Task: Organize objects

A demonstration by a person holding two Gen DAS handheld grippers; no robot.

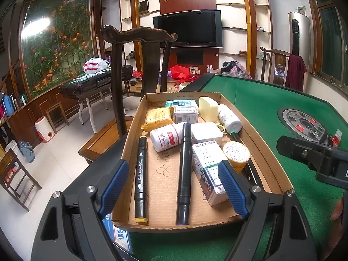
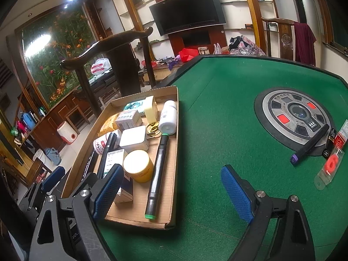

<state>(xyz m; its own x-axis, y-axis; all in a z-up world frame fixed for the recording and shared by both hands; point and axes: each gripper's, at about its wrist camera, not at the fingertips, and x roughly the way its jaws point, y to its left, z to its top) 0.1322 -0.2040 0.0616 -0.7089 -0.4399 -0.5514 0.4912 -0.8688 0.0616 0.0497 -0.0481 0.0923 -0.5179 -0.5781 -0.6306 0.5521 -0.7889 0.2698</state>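
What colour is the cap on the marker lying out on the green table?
Purple; right wrist view shows it best.

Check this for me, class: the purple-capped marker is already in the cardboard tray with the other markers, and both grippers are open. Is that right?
Not quite. The purple-capped marker is not in the cardboard tray; it lies on the green table, partly across the round centre panel, as the right wrist view shows. The rest holds: the left gripper and right gripper are both open.

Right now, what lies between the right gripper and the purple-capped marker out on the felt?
Only bare green felt separates the open right gripper from the purple-capped marker, as the right wrist view shows.
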